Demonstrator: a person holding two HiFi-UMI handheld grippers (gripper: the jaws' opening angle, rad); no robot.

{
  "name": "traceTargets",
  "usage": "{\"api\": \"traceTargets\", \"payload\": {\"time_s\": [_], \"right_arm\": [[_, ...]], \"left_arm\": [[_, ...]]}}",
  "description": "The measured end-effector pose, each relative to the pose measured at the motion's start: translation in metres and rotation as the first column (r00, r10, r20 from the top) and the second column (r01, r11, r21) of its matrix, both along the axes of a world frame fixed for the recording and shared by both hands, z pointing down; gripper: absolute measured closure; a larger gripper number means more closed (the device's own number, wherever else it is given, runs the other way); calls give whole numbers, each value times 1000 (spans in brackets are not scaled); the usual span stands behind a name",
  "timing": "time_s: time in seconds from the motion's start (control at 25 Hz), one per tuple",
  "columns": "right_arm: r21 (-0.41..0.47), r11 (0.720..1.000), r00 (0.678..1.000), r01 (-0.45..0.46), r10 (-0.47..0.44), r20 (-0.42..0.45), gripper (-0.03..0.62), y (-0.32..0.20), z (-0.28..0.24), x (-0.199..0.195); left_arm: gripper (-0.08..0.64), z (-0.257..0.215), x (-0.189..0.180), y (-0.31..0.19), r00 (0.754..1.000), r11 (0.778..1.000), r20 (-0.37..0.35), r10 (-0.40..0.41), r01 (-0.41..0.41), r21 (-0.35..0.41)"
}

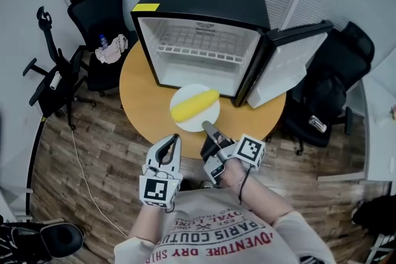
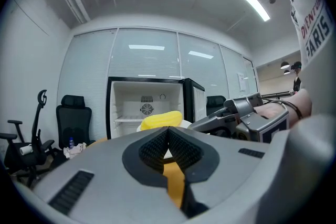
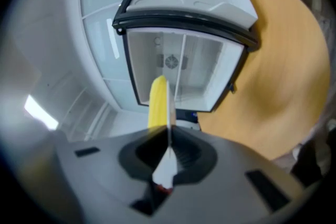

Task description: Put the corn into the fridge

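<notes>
The corn [image 1: 194, 104] lies on a white plate [image 1: 190, 125] over the near part of the round wooden counter [image 1: 143, 96], just in front of the open fridge [image 1: 204, 3]. It is not inside. Whether the plate rests on the counter or is raised just off it cannot be told.

The right gripper [image 1: 208, 127] has its jaws closed on the near rim of the plate. In the right gripper view the plate [image 3: 171, 113] shows edge-on as a thin white line running out from between the jaws of the right gripper [image 3: 169, 147], with the corn [image 3: 157, 102] on one side of it and the fridge [image 3: 184, 60] straight beyond.

The left gripper [image 1: 175, 140] sits beside the right one, just short of the counter's near edge. In its own view the jaws of the left gripper [image 2: 168, 136] are pressed together with nothing between them. Past them show the corn [image 2: 160, 119], the fridge [image 2: 147, 102] and the right gripper [image 2: 236, 113].

The fridge door [image 1: 291, 68] stands swung out to the right, and a wire shelf [image 1: 198, 49] crosses the white interior. Black office chairs flank the counter - one at the left [image 1: 99, 15] with a cloth [image 1: 112, 51] on its seat, one at the right [image 1: 337, 83].
</notes>
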State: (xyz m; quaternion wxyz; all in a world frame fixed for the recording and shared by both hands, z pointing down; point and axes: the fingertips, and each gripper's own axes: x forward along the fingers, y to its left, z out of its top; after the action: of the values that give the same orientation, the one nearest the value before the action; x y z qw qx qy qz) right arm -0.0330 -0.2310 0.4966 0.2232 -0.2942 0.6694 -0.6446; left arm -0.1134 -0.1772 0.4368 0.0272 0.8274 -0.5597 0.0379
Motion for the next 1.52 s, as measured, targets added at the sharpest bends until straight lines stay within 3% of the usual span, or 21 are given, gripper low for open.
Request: {"api": "traceTargets", "payload": {"time_s": [0.28, 0.56, 0.96, 1.32, 1.52], "right_arm": [[-19, 998, 998, -62, 62, 8, 552, -43, 4, -10], [-25, 984, 984, -175, 175, 20, 551, -101, -2, -25], [-34, 941, 941, -338, 339, 23, 551, -166, -10, -28], [-68, 897, 899, -437, 438, 0, 549, -193, 4, -22], [-93, 876, 880, -473, 475, 2, 549, -203, 12, -20]], "left_arm": [[529, 1, -9, -51, 997, 998, 46, 65, -66, 20], [529, -3, -21, -112, 975, 978, 97, 199, -205, 48], [529, -10, -40, -182, 936, 936, 74, 345, -349, 47], [529, -1, -34, -205, 878, 876, 55, 476, -479, 59], [529, 5, -33, -212, 858, 857, 43, 512, -513, 48]]}}
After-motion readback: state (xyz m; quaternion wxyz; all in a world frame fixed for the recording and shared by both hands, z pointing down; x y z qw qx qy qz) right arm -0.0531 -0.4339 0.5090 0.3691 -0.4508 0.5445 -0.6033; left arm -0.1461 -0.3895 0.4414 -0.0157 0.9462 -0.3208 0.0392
